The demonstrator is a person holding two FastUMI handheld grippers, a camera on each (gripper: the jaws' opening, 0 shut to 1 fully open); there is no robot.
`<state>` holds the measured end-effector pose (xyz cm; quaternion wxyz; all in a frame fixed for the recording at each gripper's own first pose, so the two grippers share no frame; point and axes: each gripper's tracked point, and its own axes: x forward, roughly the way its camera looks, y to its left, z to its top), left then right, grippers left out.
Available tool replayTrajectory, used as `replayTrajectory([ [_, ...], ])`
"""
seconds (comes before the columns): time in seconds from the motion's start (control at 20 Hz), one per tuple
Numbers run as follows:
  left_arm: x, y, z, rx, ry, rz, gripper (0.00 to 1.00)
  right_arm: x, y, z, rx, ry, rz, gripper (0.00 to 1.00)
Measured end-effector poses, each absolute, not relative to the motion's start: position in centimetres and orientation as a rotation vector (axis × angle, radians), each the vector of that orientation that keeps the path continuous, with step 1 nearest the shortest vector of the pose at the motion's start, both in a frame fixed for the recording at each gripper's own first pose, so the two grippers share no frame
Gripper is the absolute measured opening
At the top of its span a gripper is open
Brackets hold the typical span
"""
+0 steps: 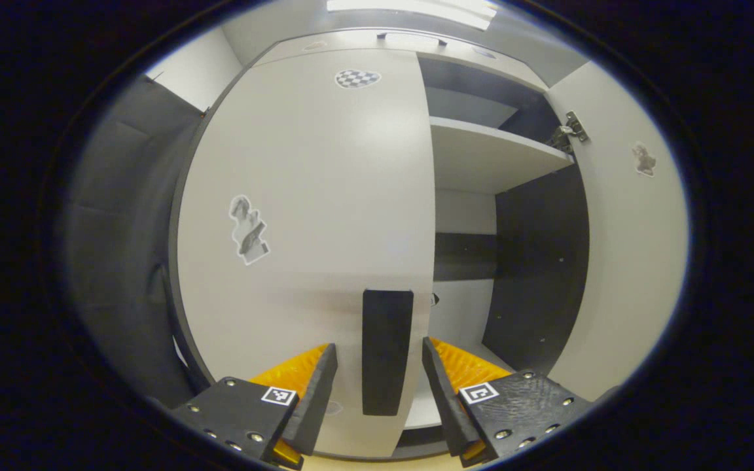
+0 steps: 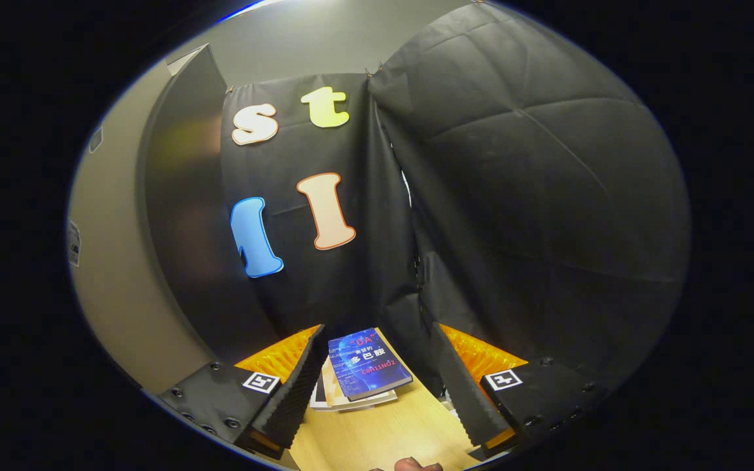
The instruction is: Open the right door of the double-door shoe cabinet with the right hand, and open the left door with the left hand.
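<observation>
Straight ahead of your left tool (image 1: 380,366) the cabinet's left door (image 1: 311,196) stands closed, its one dark handle (image 1: 387,350) between the wide-spread fingers, untouched. It carries two stickers, one of them checkered (image 1: 357,78). Beyond the handle to the right, the right door (image 1: 632,248) hangs open, baring one shelf (image 1: 488,154). Your right tool (image 2: 377,379), also wide and empty, faces a stack of books (image 2: 364,369) on the table (image 2: 383,435).

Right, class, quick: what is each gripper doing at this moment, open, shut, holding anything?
Left gripper: open, its fingers either side of the left door's dark handle, not pressing it.
Right gripper: open, holding nothing.
</observation>
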<state>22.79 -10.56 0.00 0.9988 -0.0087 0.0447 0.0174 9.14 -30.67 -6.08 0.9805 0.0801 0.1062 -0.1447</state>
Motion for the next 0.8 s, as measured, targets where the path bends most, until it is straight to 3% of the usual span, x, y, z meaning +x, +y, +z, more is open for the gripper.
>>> replayTrajectory([
  [0.05, 23.1, -10.6, -0.1, -0.024, 0.091, 0.039, 0.76, 9.5, -30.8, -6.0, 0.158, 0.212, -0.292, 0.98],
  [0.25, 23.3, -10.5, -0.4, -0.043, 0.093, 0.056, 0.35, 11.0, -31.3, -5.7, 0.148, 0.198, -0.295, 0.98],
  [0.3, 23.5, -10.5, -0.4, -0.027, 0.090, 0.059, 0.35, 11.3, -31.2, -5.6, 0.152, 0.192, -0.293, 0.98],
  [0.35, 23.2, -10.6, -0.3, -0.001, 0.085, 0.059, 0.29, 11.7, -31.1, -5.4, 0.157, 0.188, -0.288, 0.92],
  [0.45, 23.3, -10.6, -0.8, 0.025, 0.087, 0.064, 0.29, 12.4, -30.9, -5.3, 0.172, 0.182, -0.284, 0.98],
  [0.55, 23.3, -10.5, -0.9, 0.018, 0.082, 0.061, 0.19, 12.7, -30.6, -5.2, 0.183, 0.178, -0.279, 0.98],
  [0.6, 23.2, -10.6, -1.1, 0.016, 0.079, 0.058, 0.12, 12.7, -30.3, -5.2, 0.187, 0.177, -0.275, 0.92],
  [0.65, 23.3, -10.6, -1.0, 0.015, 0.083, 0.051, 0.06, 12.5, -30.2, -5.1, 0.188, 0.177, -0.273, 0.98],
  [0.7, 23.4, -10.5, -1.0, 0.016, 0.082, 0.047, 0.07, 12.2, -30.0, -5.1, 0.187, 0.176, -0.273, 0.92],
  [0.8, 23.3, -10.5, -1.0, 0.013, 0.081, 0.036, 0.07, 11.5, -29.8, -4.9, 0.180, 0.170, -0.277, 0.92],
])
